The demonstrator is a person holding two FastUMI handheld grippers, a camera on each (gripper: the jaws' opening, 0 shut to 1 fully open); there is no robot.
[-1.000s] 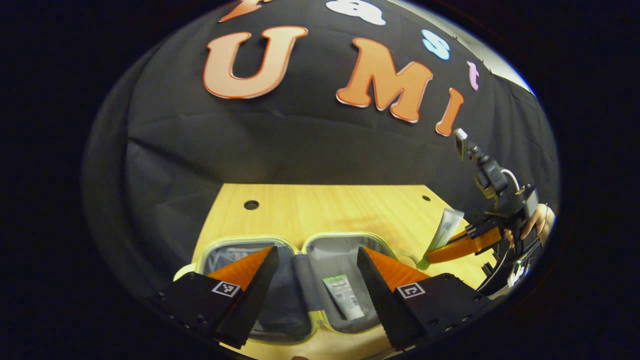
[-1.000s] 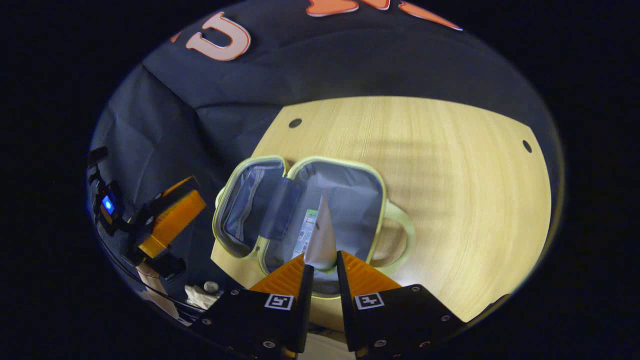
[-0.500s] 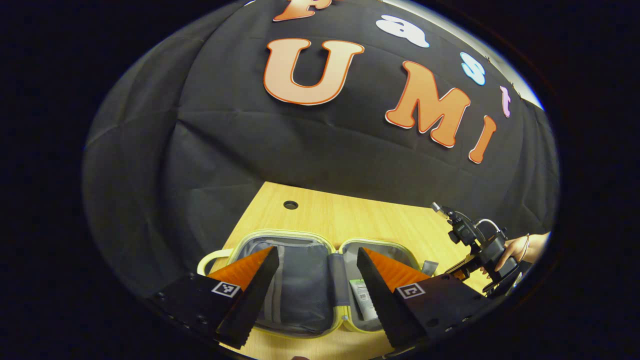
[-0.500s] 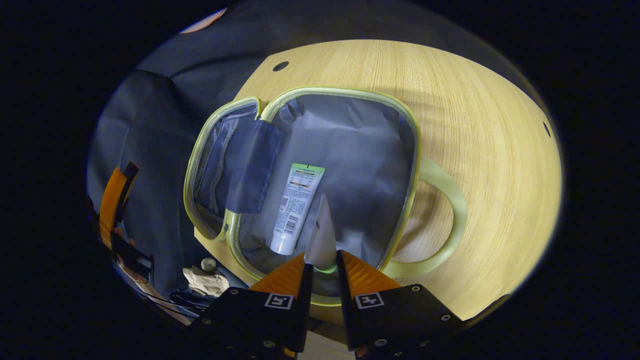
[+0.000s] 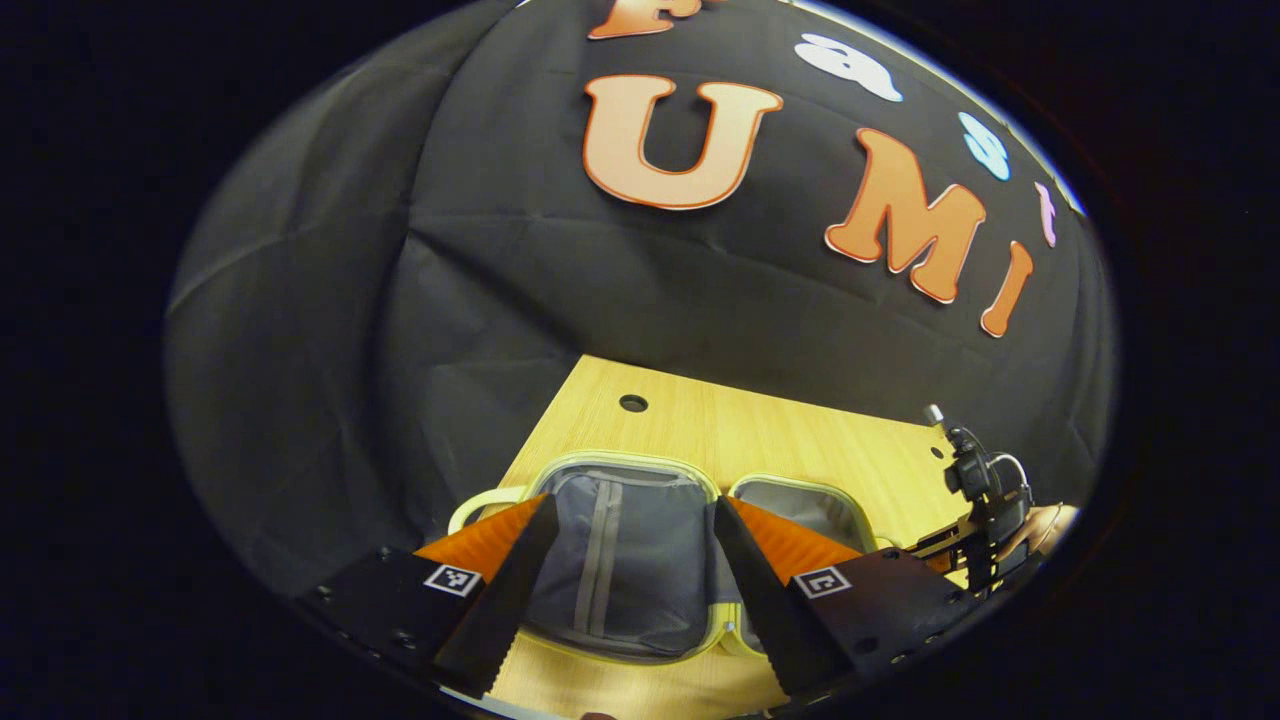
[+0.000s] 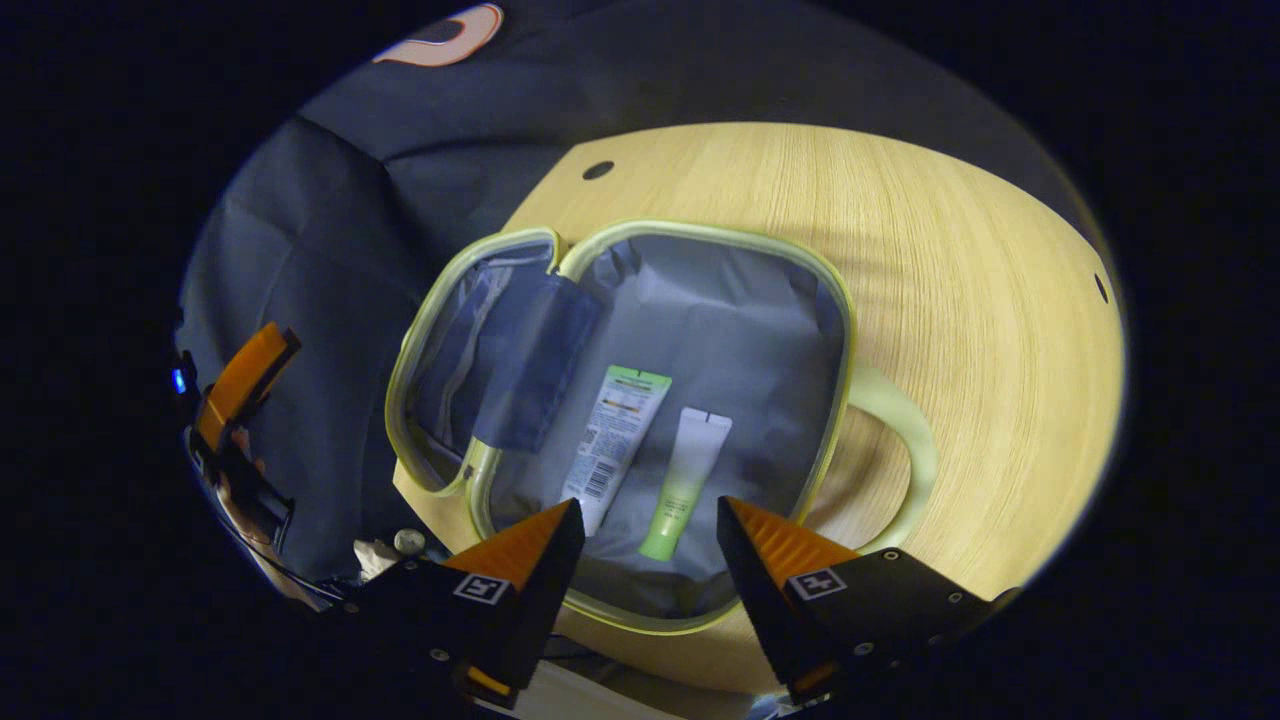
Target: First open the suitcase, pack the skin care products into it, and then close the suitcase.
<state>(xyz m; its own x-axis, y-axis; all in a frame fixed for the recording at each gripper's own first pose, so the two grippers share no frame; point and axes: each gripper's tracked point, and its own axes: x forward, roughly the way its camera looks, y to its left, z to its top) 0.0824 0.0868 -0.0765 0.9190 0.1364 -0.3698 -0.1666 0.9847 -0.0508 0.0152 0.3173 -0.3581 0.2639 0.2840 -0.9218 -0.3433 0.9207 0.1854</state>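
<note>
a: the right hand-held gripper (image 6: pixel 645 530) hangs over the open suitcase (image 6: pixel 845 330), fingers apart, nothing between them.
b: and the tubes?
a: the white-and-green tube (image 6: pixel 617 432) and the pale green tube (image 6: pixel 688 480) lie side by side inside the suitcase.
b: the left hand-held gripper (image 5: pixel 630 530)?
a: spread wide above the suitcase on the counter (image 6: pixel 960 260).

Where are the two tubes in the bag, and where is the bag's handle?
Tube with green end (image 6: pixel 617 438): right gripper view, on its printed body.
Tube with green cap (image 6: pixel 686 480): right gripper view, on its mid body.
Handle (image 6: pixel 915 450): right gripper view, on the loop's outer curve.
</note>
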